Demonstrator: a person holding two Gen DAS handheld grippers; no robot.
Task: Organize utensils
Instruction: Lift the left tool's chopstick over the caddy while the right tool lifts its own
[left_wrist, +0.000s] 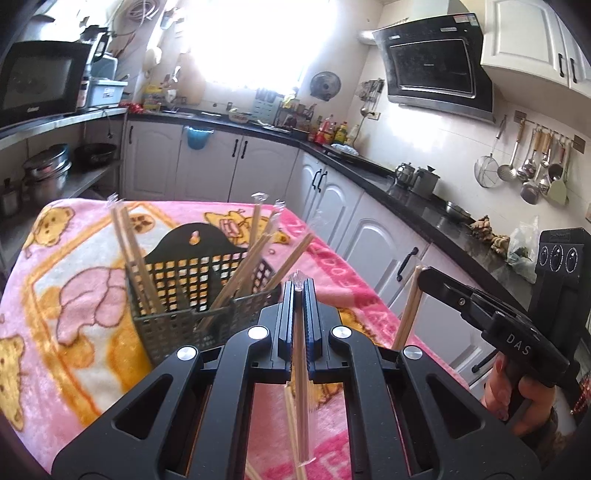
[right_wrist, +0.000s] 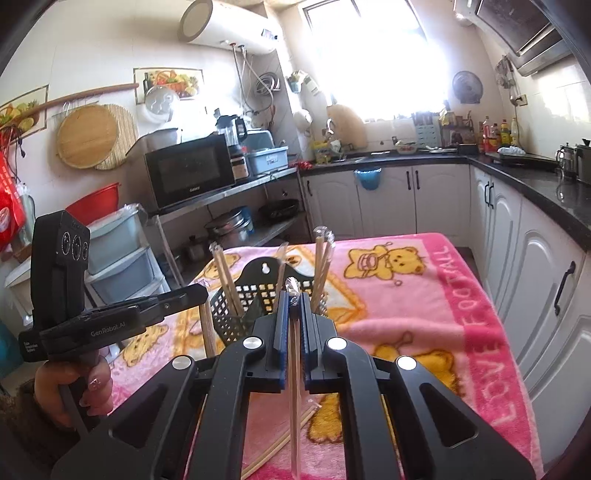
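A black perforated utensil basket stands on the pink blanket, with several plastic-wrapped wooden chopsticks leaning in it. My left gripper is shut on a wrapped pair of chopsticks, held above the blanket just near of the basket. Its tip with that pair shows at the left of the right wrist view. My right gripper is shut on another wrapped pair, close in front of the basket. In the left wrist view it appears at the right, its pair hanging down.
A pink bear-print blanket covers the table. More chopsticks lie loose on it below the right gripper. White cabinets and a dark counter run along the right; a shelf with a microwave stands to the left.
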